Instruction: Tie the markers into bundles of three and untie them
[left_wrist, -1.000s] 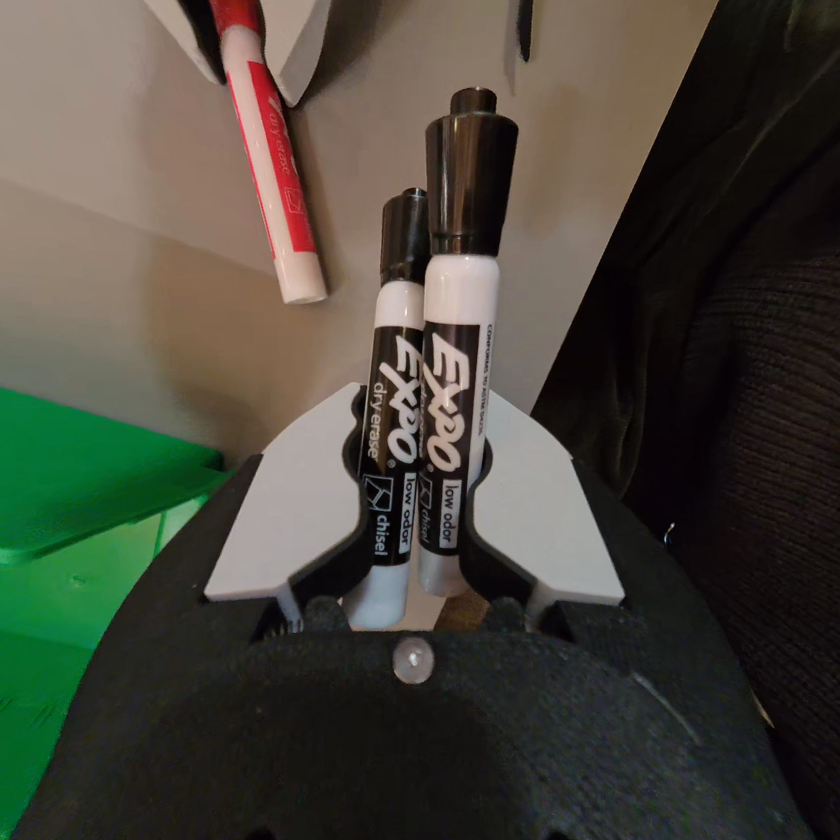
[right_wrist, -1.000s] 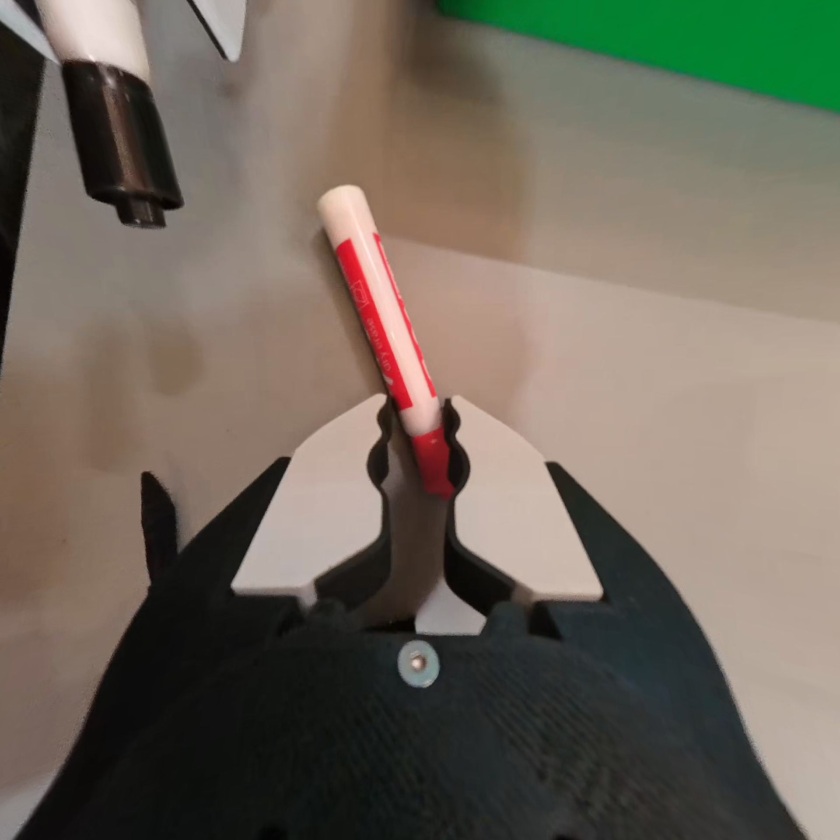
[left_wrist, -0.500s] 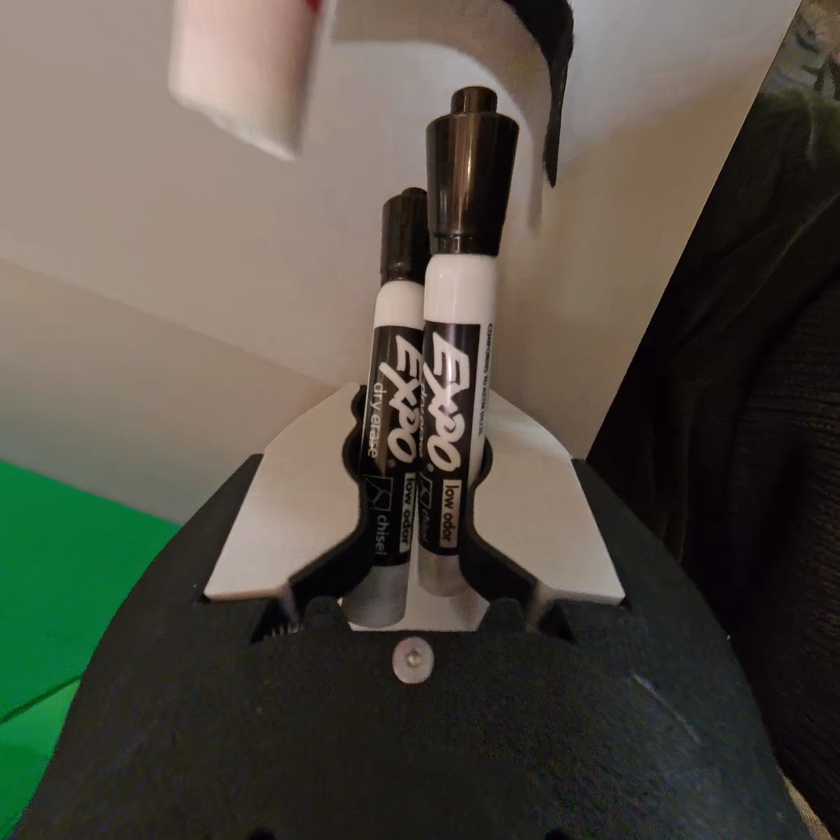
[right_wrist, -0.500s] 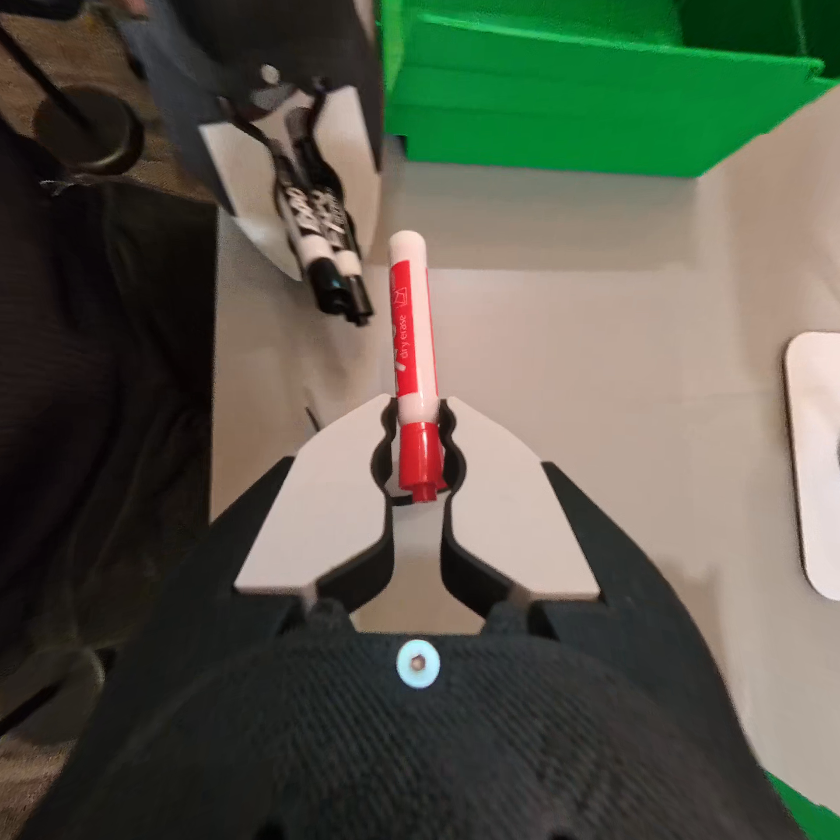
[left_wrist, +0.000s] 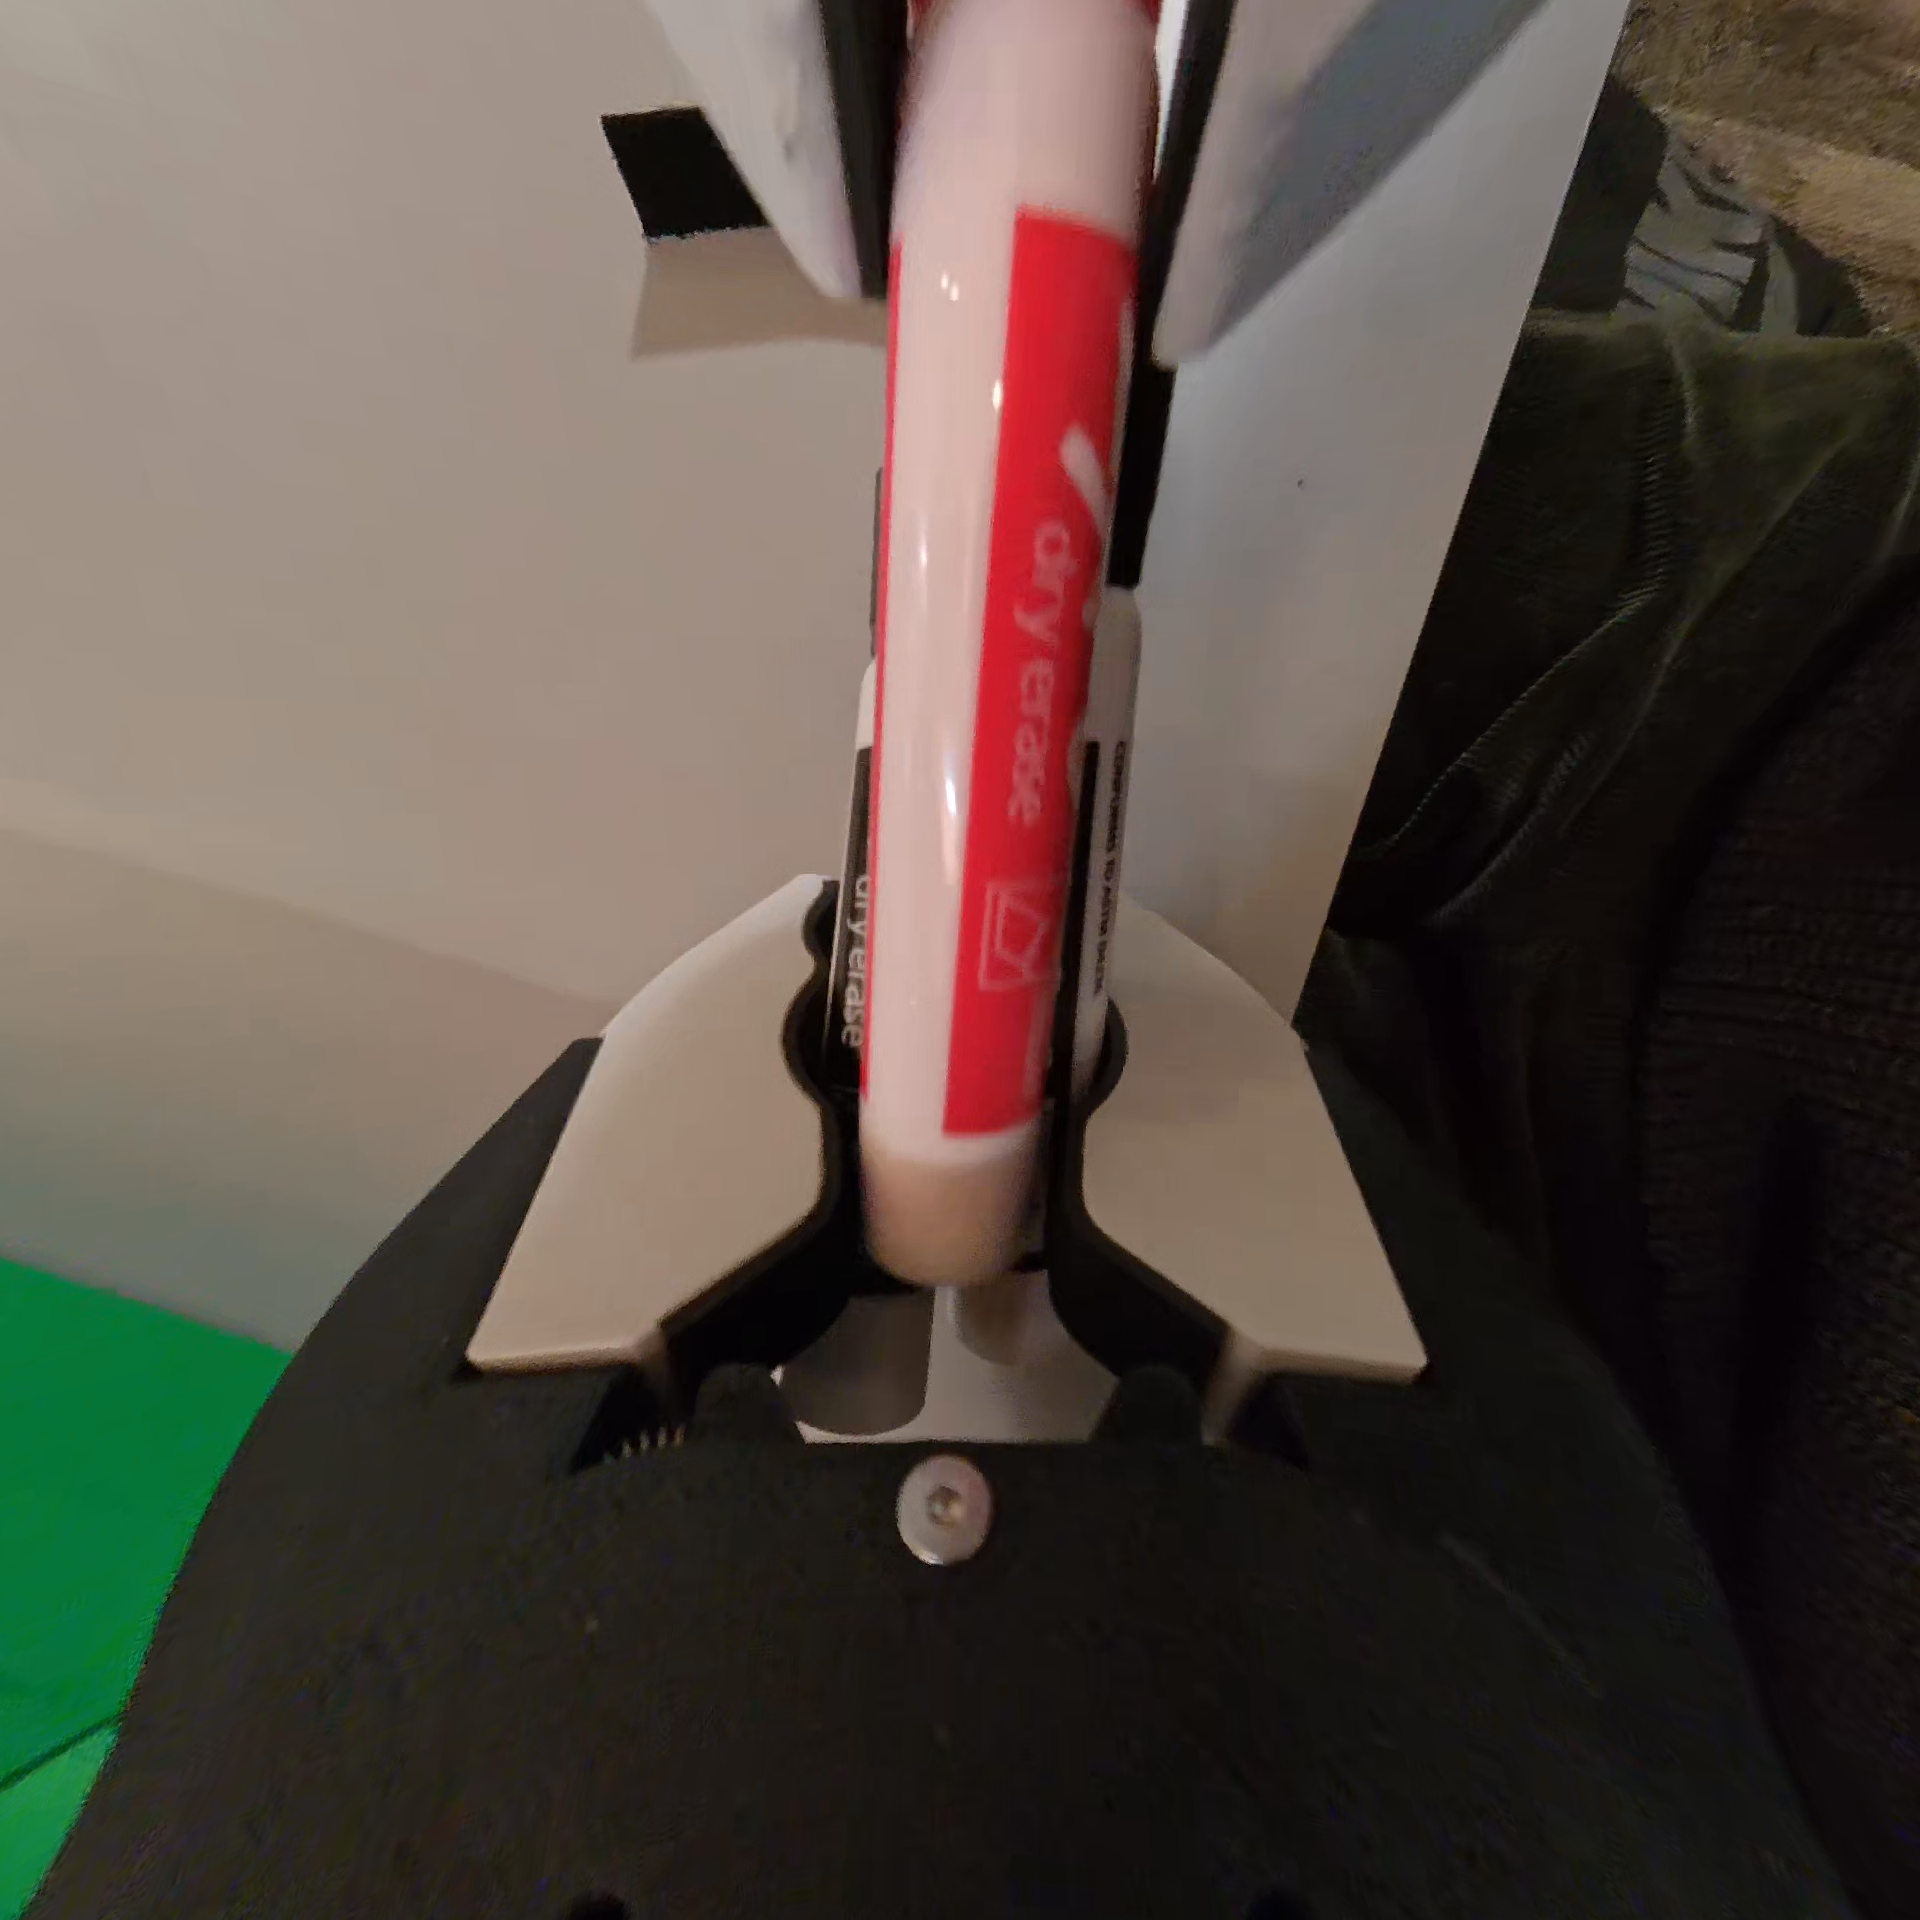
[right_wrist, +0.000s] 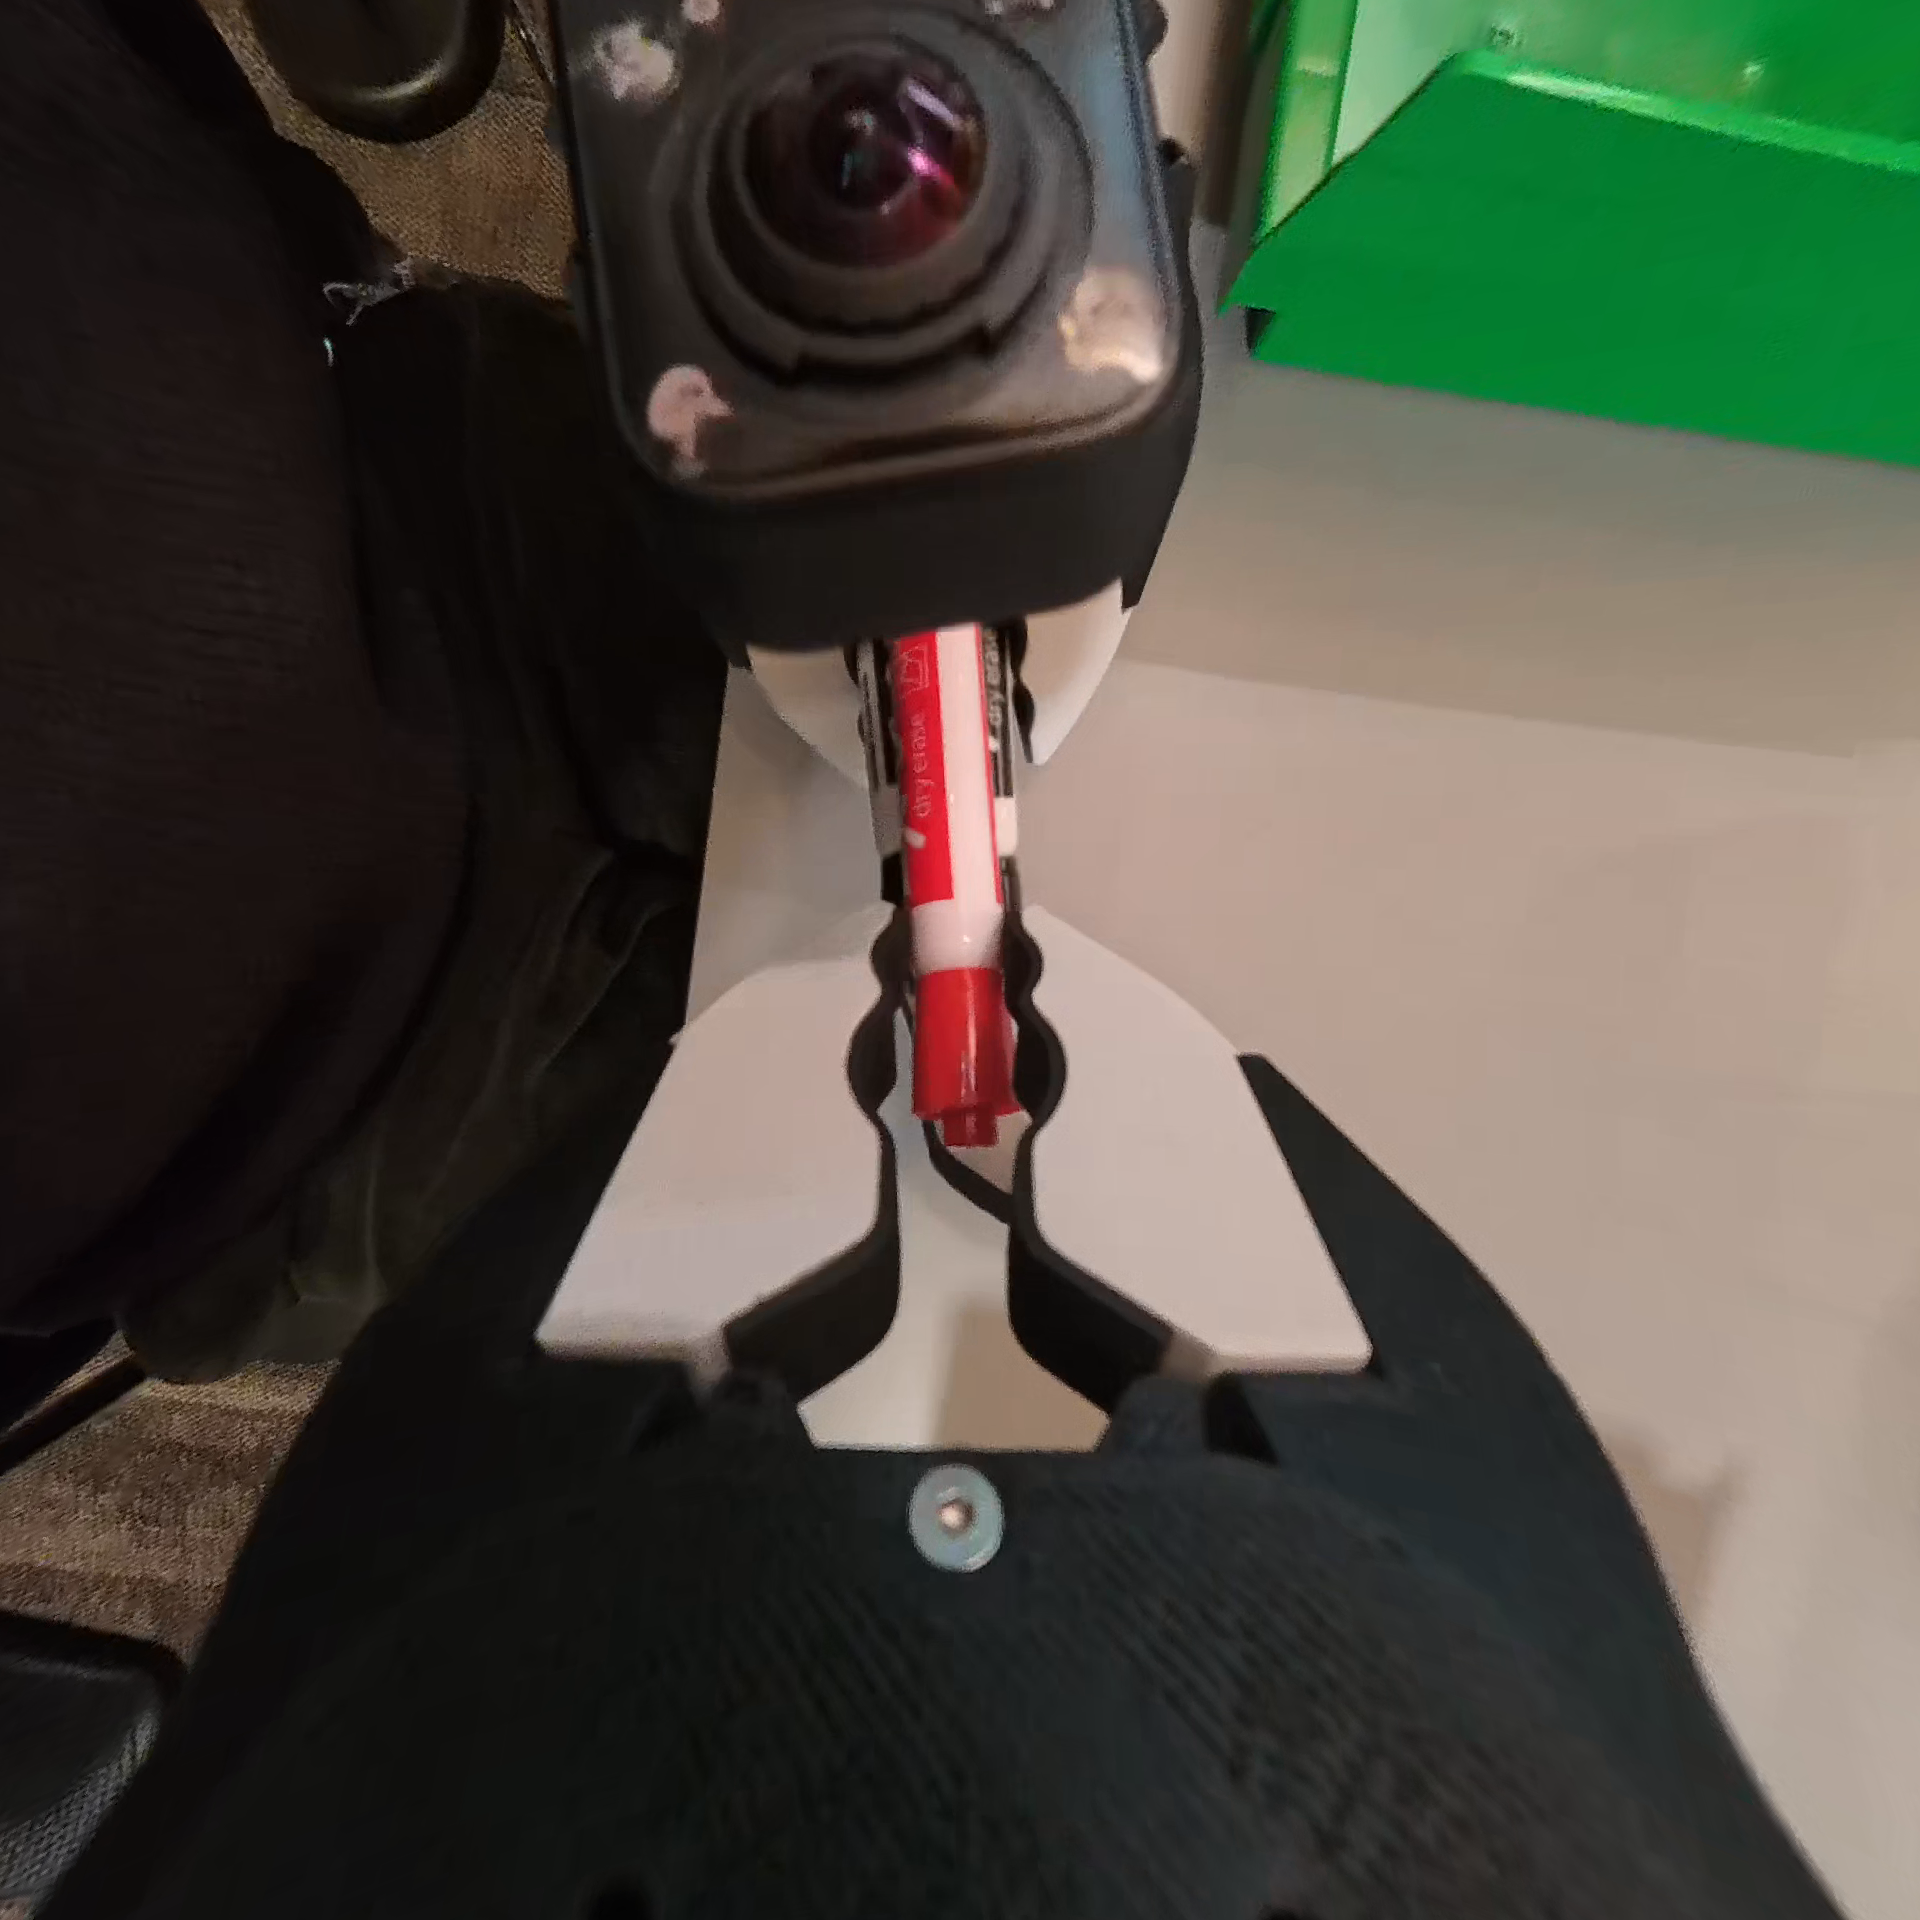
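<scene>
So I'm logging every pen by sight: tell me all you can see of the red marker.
The red marker has a glossy white plastic barrel with a red printed label and a red cap with a small stub at its end. The right gripper is shut on the cap end. The barrel reaches lengthwise into the left gripper, its flat white butt end between those fingers, lying over the two black markers held there. Whether it touches them is unclear. It is capped and looks intact.

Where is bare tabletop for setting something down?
Bare pale tabletop lies right of the right gripper, bordered beyond by the green bin. Crowded: its left edge, where the left gripper meets it, red marker against black markers.
</scene>
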